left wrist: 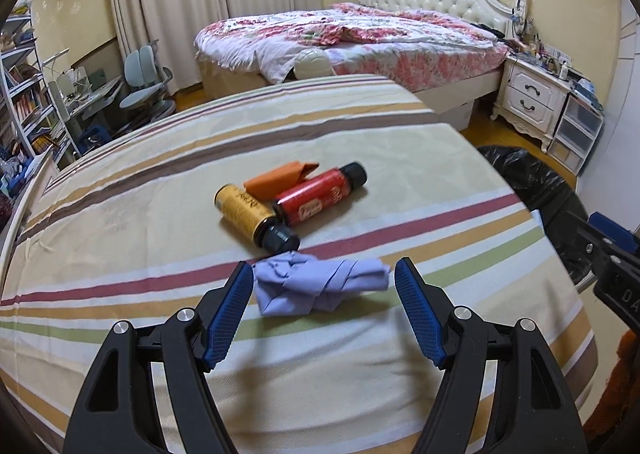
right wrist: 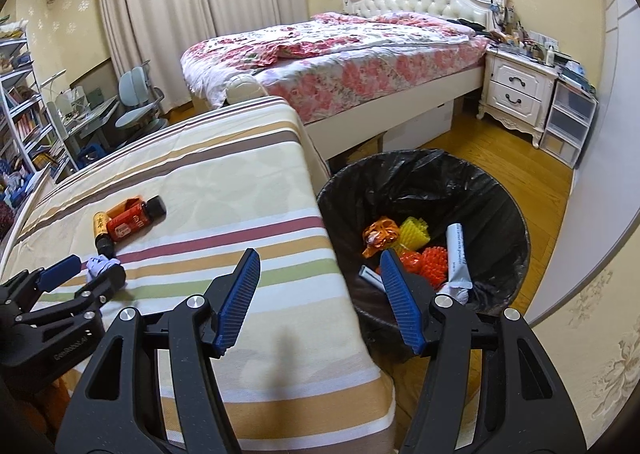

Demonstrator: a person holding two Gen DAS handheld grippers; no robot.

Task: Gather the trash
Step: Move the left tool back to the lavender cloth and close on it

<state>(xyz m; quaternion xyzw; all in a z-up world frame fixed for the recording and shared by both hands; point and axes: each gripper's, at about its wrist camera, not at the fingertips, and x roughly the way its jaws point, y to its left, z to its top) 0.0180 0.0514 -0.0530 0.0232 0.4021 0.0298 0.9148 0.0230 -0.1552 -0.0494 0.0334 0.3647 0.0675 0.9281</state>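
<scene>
On the striped tablecloth [left wrist: 140,181] lie a crumpled lilac wad [left wrist: 320,286], a yellow bottle [left wrist: 248,213], a red bottle [left wrist: 320,193] and a folded orange wrapper [left wrist: 276,177]. My left gripper [left wrist: 324,270] is open, low over the cloth, its blue pads on either side of the lilac wad without pressing it. The right wrist view shows the left gripper [right wrist: 96,268] around the wad [right wrist: 100,265]. My right gripper [right wrist: 319,254] is open and holds nothing, hanging over the table's right edge beside the black-lined bin [right wrist: 500,189].
The bin holds an orange wrapper [right wrist: 380,234], yellow and orange spiky pieces and a white tube [right wrist: 458,254]. A bed [right wrist: 340,65] stands behind the table, with a nightstand [right wrist: 516,89] and plastic drawers at right. Shelves and a desk chair [left wrist: 144,85] stand at left.
</scene>
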